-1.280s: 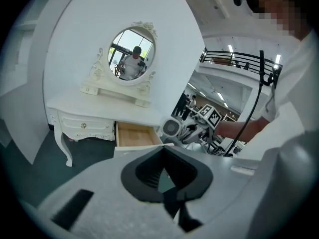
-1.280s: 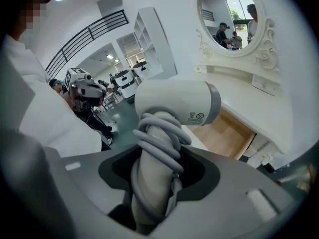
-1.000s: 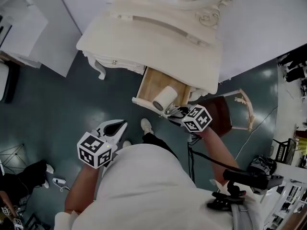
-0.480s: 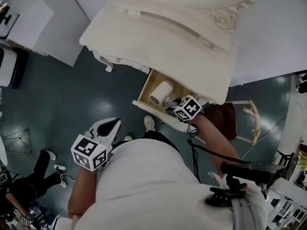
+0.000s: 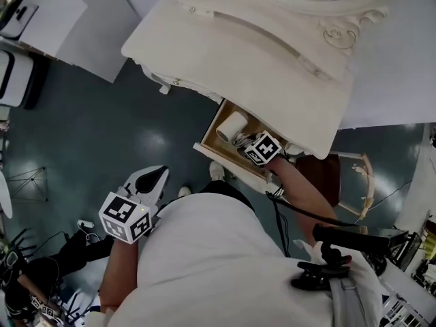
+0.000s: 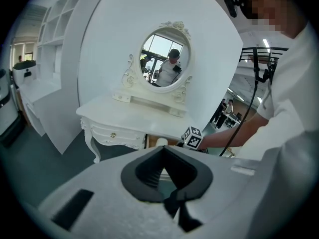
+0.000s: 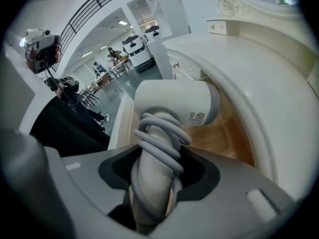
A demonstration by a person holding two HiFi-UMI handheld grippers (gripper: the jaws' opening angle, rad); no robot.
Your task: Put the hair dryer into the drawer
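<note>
A white hair dryer (image 7: 174,103), its grey cord wound round the handle, hangs in my right gripper (image 7: 154,183), which is shut on that handle. Its barrel lies inside the open wooden drawer (image 7: 224,136) of the white dressing table (image 5: 238,53). In the head view the hair dryer (image 5: 231,126) sits low in the drawer (image 5: 212,148), with the right gripper (image 5: 248,144) just behind it. My left gripper (image 5: 158,176) hovers over the floor to the left, well away from the drawer. The left gripper (image 6: 163,153) is shut and holds nothing.
A chair with a dark red seat (image 5: 328,177) stands right of the drawer, beside my right arm. The table's oval mirror (image 6: 164,59) rises at its back. White cabinets (image 5: 48,19) stand at the far left. Dark gear and a person's legs (image 5: 41,271) lie at lower left.
My right gripper has sunk with the hair dryer, from above the drawer's front down into the drawer. The left gripper drifted slightly.
</note>
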